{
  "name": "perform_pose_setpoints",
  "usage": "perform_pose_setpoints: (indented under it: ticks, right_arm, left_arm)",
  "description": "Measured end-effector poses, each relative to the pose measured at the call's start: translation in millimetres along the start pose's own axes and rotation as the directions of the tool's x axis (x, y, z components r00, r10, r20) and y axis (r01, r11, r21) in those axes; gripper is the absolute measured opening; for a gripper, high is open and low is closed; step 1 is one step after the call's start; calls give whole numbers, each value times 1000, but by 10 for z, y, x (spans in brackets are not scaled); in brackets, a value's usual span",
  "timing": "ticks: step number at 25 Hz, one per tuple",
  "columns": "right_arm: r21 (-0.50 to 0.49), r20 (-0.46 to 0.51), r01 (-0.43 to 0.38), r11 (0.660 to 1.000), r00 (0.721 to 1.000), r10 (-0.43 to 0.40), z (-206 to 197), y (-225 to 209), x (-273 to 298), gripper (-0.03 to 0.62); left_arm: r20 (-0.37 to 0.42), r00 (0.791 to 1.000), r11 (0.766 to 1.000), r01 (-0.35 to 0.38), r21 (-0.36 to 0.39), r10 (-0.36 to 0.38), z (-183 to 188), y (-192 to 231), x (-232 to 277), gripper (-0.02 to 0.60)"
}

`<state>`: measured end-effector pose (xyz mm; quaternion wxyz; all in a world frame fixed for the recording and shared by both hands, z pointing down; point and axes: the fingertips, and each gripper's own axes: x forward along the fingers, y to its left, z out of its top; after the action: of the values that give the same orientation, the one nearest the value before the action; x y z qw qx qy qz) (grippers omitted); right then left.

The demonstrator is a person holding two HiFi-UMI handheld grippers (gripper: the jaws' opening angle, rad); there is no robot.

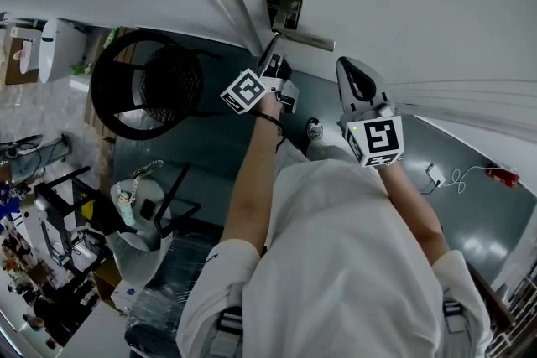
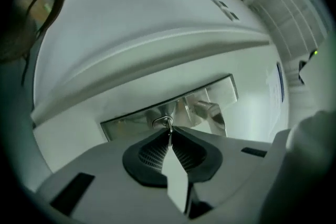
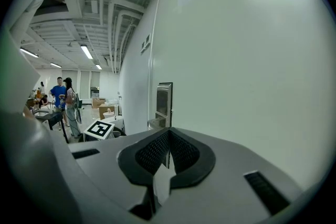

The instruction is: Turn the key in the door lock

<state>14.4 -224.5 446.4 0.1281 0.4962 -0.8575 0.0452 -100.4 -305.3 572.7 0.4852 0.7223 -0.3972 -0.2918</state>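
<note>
Door lock (image 2: 131, 122) holds key (image 2: 168, 127), clamped in left gripper (image 2: 169, 140) (right gripper (image 3: 167, 138) closed, empty).

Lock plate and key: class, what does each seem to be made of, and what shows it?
Lock plate: probably brushed steel, silvery with soft reflections. Key: apparently bright metal, glinting between the jaws of the left gripper.

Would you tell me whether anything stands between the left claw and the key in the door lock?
Nothing visible does: the left claw is already shut on the key at the lock plate.
</note>
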Motion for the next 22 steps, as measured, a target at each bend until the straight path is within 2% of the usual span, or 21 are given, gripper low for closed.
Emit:
perform_pose_setpoints:
  ticks: [1, 3, 4, 7, 9, 10, 11, 12, 13, 15, 17, 18, 19, 20, 21, 22]
  right_arm:
    - [0, 1, -1, 1000, 1000, 1, 7, 13, 8, -8]
    - [0, 2, -4, 1000, 1000, 4, 22, 36, 22, -8]
    - [0, 1, -6, 1000, 1000, 6, 25, 42, 29, -8]
    - [1, -2, -13, 1000, 1000, 13, 16, 63, 53, -8]
    - [-1, -3, -17, 1000, 1000, 17, 16, 92, 73, -8]
    - [-2, -3, -20, 1000, 1000, 20, 23, 110, 83, -8]
    - [-4, -4, -21, 1000, 1000, 21, 33, 126, 92, -8]
    - [-4, -3, -22, 1000, 1000, 22, 43, 135, 100, -8]
    - [-4, -2, -22, 1000, 1000, 22, 54, 134, 107, -8]
    - [-3, -2, -18, 1000, 1000, 18, 66, 117, 112, -8]
    - [2, -5, -13, 1000, 1000, 13, 62, 105, 110, -8]
    - [5, -5, -12, 1000, 1000, 12, 59, 107, 110, -8]
    - [5, -4, -12, 1000, 1000, 12, 53, 111, 109, -8]
    - [4, -3, -13, 1000, 1000, 13, 44, 117, 109, -8]
    - [3, -2, -14, 1000, 1000, 14, 35, 123, 109, -8]
    - [3, -2, -14, 1000, 1000, 14, 27, 127, 111, -8]
  left_arm:
    - [13, 999, 995, 37, -98, -36, 2, -21, -2, 26]
    - [41, 993, 956, 118, -270, -111, 2, -63, -1, 30]
    - [47, 989, 936, 146, -321, -138, -1, -67, 2, 33]
    - [45, 981, 907, 191, -376, -188, -14, -74, 14, 40]
    - [44, 981, 916, 192, -352, -189, -14, -96, 14, 42]
    - [38, 984, 936, 178, -303, -175, -10, -102, 7, 42]
    - [21, 989, 964, 147, -223, -146, -4, -91, -6, 43]
    - [-4, 994, 988, 105, -116, -106, -1, -65, -22, 43]
    - [-35, 997, 998, 63, 0, -63, -8, -37, -35, 53]
    - [-106, 994, 983, 11, 185, 9, -58, -9, -54, 97]
    - [-149, 986, 954, -23, 299, 70, -91, 22, -94, 164]
    - [-154, 982, 930, -46, 366, 109, -84, 44, -129, 189]
    - [-151, 977, 893, -71, 445, 153, -67, 60, -171, 192]
    - [-146, 969, 841, -91, 533, 198, -47, 68, -215, 193]
    - [-138, 960, 772, -105, 626, 242, -29, 71, -255, 198]
    - [-124, 951, 686, -110, 719, 282, -13, 60, -290, 198]
